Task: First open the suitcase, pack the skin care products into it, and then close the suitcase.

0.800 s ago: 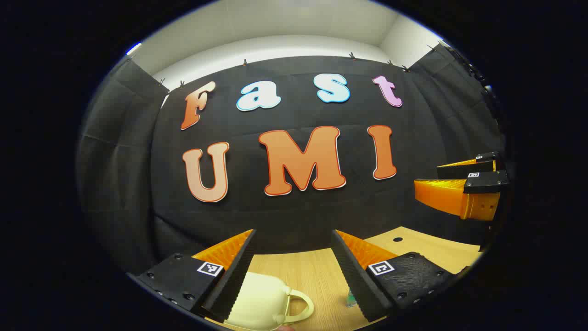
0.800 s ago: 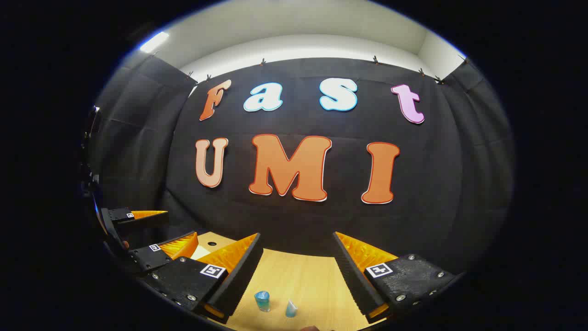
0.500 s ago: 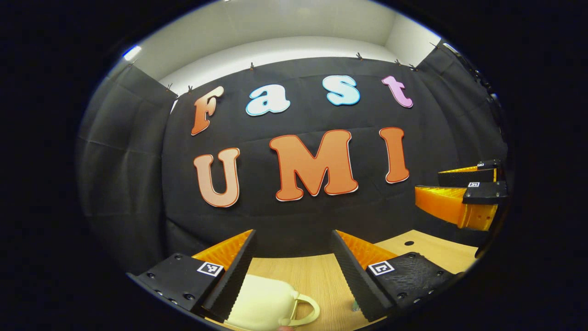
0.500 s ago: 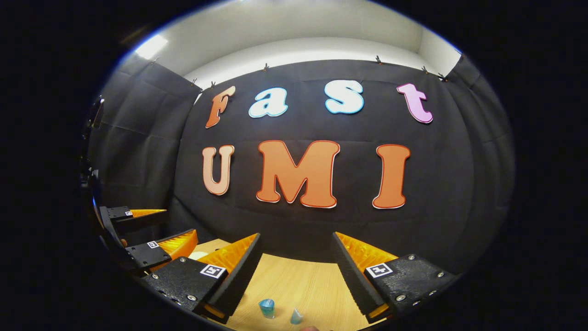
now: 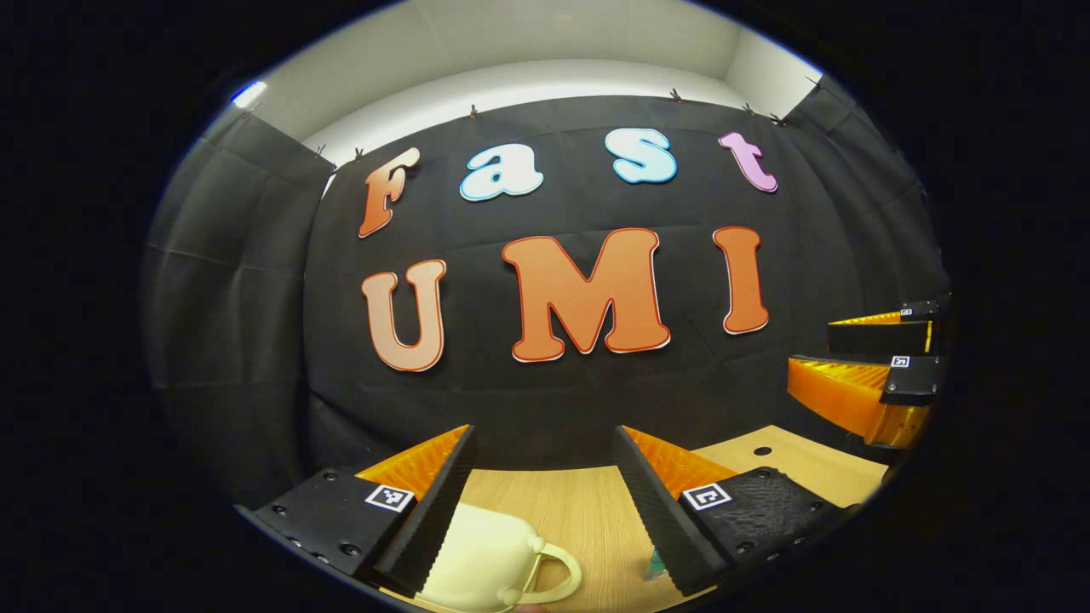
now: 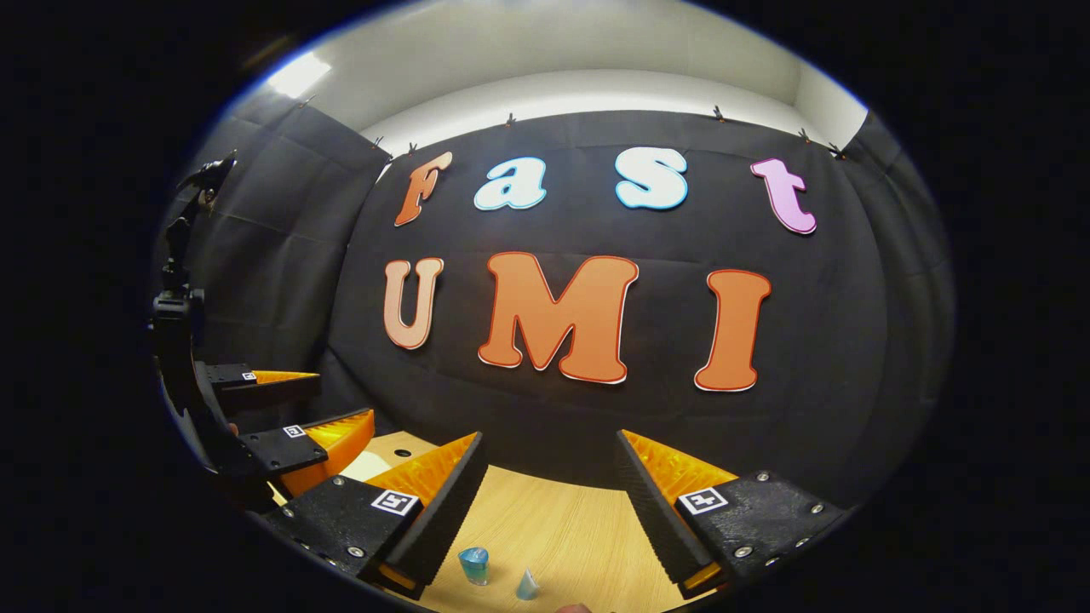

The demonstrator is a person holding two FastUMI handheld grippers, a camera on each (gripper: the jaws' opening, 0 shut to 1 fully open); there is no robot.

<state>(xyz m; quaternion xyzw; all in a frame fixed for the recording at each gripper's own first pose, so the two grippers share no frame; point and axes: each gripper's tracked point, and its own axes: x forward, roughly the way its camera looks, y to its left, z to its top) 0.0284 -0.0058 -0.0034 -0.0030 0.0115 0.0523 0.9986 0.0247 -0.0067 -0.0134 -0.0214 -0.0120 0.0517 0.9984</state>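
My left hand-held gripper [image 5: 545, 502] hangs with its fingers apart over the wooden counter [image 5: 579, 511], clamped on nothing. The cream suitcase [image 5: 485, 558] lies just below it, lid down, handle [image 5: 553, 572] toward the middle, so opening has not begun, I judge. My right hand-held gripper [image 6: 549, 502] is also spread and empty; two small blue skin care products [image 6: 473, 564] stand near each other on the counter beneath it. Compared with a moment ago, little has changed: both views have swung slightly, the wall has drifted sideways, and the products sit a touch lower and further left in the right gripper view. The suitcase has barely shifted. I read this as small repositioning before reaching down, not progress.
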